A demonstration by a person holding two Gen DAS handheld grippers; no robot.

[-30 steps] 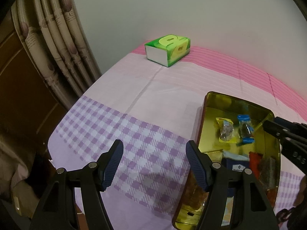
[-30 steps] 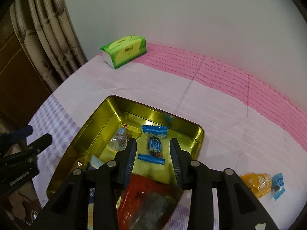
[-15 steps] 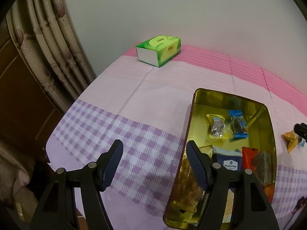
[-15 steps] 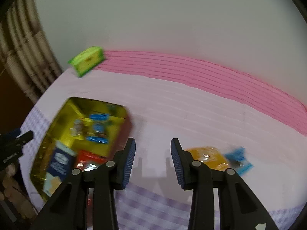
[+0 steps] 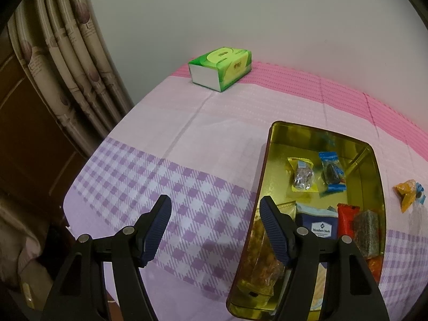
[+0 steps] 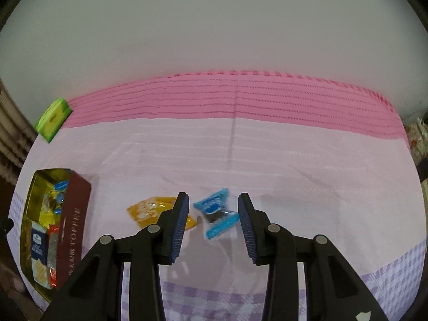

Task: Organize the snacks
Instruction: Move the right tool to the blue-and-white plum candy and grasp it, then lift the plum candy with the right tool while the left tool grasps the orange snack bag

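R gripper [image 6: 212, 215] jaws wide, blue candy [image 6: 215, 213] dead ahead btwn tips, long axis diagonal, right of tin [image 6: 76, 222]; L gripper [image 5: 215, 226] wide, farther.

A plain pale wall [image 5: 240, 13] backs the bench [image 5: 214, 123] (pink and purple-checked cloth); patterned curtains [image 5: 67, 61] hang beside brown wood panelling [image 5: 24, 133].
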